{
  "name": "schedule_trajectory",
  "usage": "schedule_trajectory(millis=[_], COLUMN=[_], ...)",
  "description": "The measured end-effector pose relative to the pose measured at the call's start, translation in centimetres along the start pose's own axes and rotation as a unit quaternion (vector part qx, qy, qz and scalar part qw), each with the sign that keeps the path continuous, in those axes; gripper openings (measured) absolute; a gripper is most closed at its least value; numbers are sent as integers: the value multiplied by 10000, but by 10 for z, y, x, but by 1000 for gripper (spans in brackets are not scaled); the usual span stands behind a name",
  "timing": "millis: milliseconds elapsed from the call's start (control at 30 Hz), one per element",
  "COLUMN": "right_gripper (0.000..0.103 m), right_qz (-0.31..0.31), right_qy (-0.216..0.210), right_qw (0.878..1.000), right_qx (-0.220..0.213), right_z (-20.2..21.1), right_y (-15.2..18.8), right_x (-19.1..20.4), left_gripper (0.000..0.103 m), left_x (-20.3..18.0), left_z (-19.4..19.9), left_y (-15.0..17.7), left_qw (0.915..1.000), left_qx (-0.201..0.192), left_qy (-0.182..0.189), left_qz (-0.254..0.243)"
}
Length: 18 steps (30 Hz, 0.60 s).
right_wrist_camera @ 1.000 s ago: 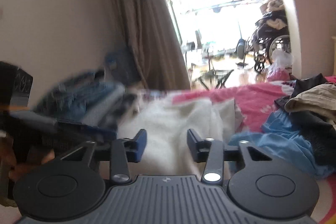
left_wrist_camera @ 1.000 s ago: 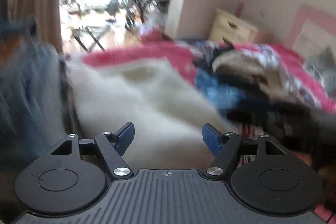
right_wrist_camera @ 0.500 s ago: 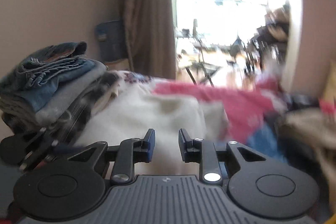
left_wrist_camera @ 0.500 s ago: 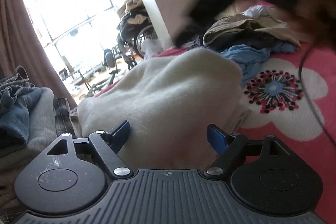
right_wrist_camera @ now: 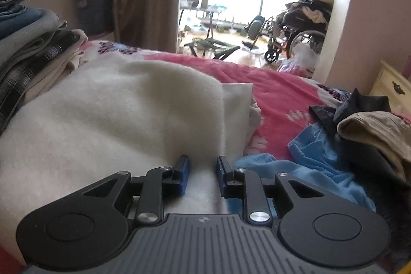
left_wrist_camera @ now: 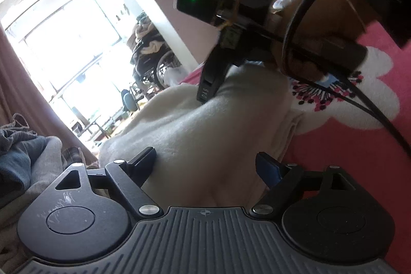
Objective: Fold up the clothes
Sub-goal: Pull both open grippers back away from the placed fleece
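Cream garment (right_wrist_camera: 115,114) folded on bed, under opening, empty left hand-held gripper (left_wrist_camera: 205,166), right hand-held gripper (right_wrist_camera: 203,171) narrowly apart over its edge

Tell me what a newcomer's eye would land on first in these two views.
The folded cream garment fills the middle of the pink floral bedspread, right in front of both grippers. A stack of folded clothes sits at its left, and an unfolded heap with a blue garment lies at its right. In the left wrist view the right gripper reaches down onto the cream garment, while the left gripper has its jaws opening, wide apart over the cloth.
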State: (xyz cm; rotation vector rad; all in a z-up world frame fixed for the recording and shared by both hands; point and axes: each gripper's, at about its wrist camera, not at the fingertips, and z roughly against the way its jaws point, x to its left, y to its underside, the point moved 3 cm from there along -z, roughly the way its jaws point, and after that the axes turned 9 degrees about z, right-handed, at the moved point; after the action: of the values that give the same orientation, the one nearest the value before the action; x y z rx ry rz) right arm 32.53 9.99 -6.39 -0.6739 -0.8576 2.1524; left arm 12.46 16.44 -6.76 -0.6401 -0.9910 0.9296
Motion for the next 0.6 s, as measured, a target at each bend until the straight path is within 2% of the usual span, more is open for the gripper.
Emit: schedule_trajectory(millis=[33, 100, 200, 233, 300, 367, 433, 500, 600], right_gripper=[25, 25, 25, 25, 25, 25, 25, 25, 25], right_qz=[36, 41, 164, 164, 270, 447, 368, 243, 205], right_qy=[-59, -139, -429, -518, -642, -696, -815, -807, -962], right_qw=[9999, 9999, 9977, 9974, 9972, 9962, 9957, 9964, 9941], right_qx=[84, -22, -507, -474, 274, 278, 221, 31, -451], right_z=[2, 15, 30, 24, -19, -38, -22, 11, 79], right_y=[-7, -31, -61, -64, -49, -27, -33, -38, -30], right_x=[-1, -10, -8, -6, 0, 4, -4, -14, -20], left_gripper=[86, 87, 87, 87, 87, 86, 87, 81, 79], left_x=[1, 5, 7, 6, 5, 5, 6, 8, 12], left_z=[0, 0, -1, -2, -3, -5, -3, -1, 12], left_y=[1, 2, 4, 3, 2, -2, -6, -10, -17], left_qw=[10000, 10000, 9999, 9999, 9999, 9997, 9997, 9995, 9997], left_qx=[-11, -18, -44, -35, 11, 71, 108, 146, 50], left_qy=[16, 59, 145, 142, 137, 219, 187, 154, 141], left_qz=[-4, 17, 50, 32, 7, -56, -142, -229, -201])
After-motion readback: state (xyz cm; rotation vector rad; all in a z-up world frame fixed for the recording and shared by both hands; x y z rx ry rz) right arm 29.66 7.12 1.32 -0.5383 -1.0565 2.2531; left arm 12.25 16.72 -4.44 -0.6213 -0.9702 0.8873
